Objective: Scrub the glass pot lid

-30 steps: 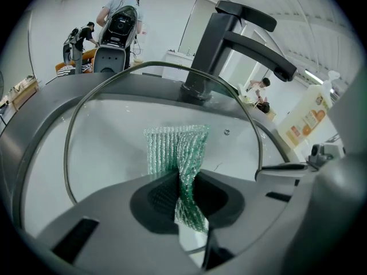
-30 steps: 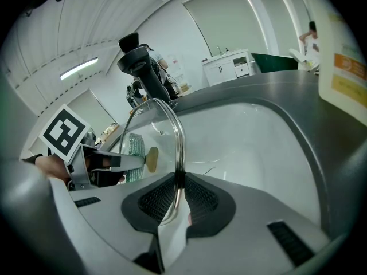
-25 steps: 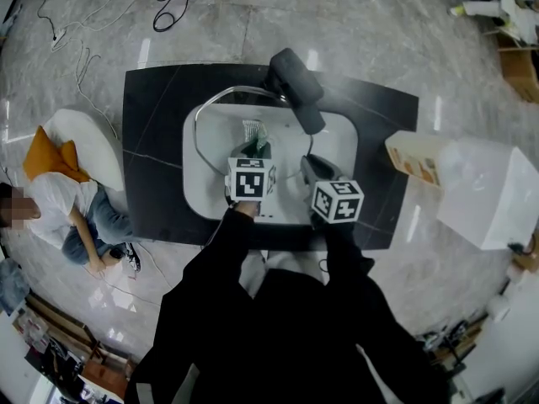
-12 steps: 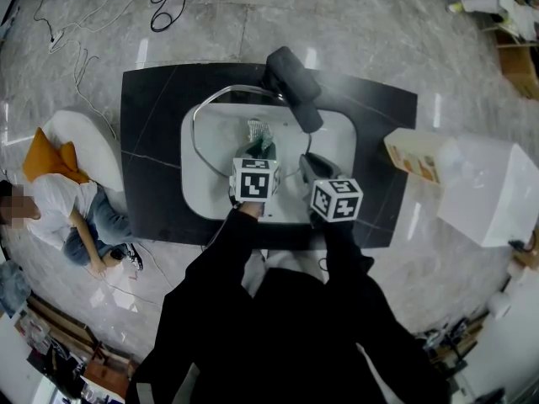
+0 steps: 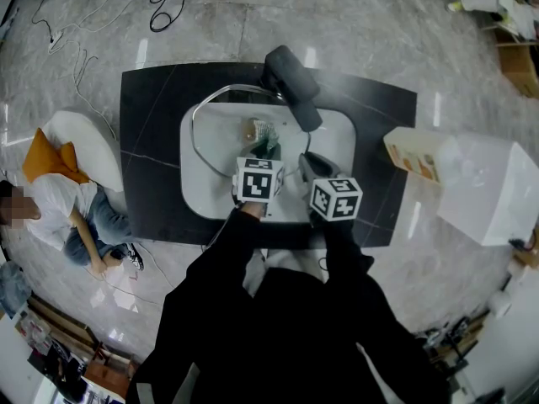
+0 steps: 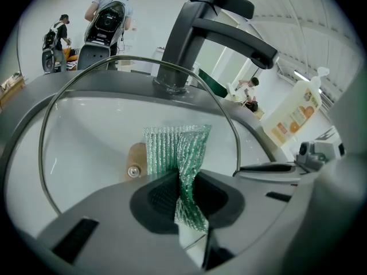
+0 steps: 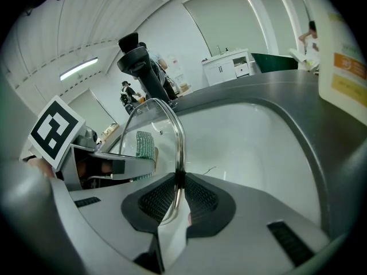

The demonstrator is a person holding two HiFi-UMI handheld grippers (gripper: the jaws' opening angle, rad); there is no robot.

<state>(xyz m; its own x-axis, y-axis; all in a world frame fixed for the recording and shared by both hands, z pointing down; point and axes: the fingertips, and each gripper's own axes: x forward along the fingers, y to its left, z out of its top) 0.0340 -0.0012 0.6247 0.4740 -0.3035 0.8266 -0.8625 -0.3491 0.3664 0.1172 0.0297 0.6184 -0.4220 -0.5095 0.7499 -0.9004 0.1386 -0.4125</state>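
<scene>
The left gripper (image 6: 182, 195) has its jaws closed tight on the lower end of a green ribbed scrub pad (image 6: 175, 150); the pad stands up out of the jaws with its long axis and its ridges running upward, and its upper, broader part lies flat against the glass pot lid (image 6: 86, 130) straight ahead of that gripper. The lid stands on its edge inside the white sink (image 7: 246, 148), close to upright, with one broad face turned toward the left gripper, so that its metal rim (image 7: 179, 148) arches up and over the pad and comes down again to the right of the jaws. Just to the left of the pad, at about the height of its lower half, the lid's brown knob (image 6: 136, 160) shows with a screw head at its middle. The right gripper (image 7: 178, 191) is pinched shut on the rim at the near side of the lid; from there the lid is seen nearly edge-on, its plane running up and away along the line of the jaws, with the pad and the left gripper's marker cube on the left of it. In the head view the two grippers sit side by side over the near part of the sink, close together but not touching. Beyond the lid, past both grippers, rises the dark faucet (image 6: 189, 33), its spout reaching over the basin. A pale soap bottle (image 6: 293, 112) stands on the dark counter (image 5: 152, 141) well off to the right of both grippers
</scene>
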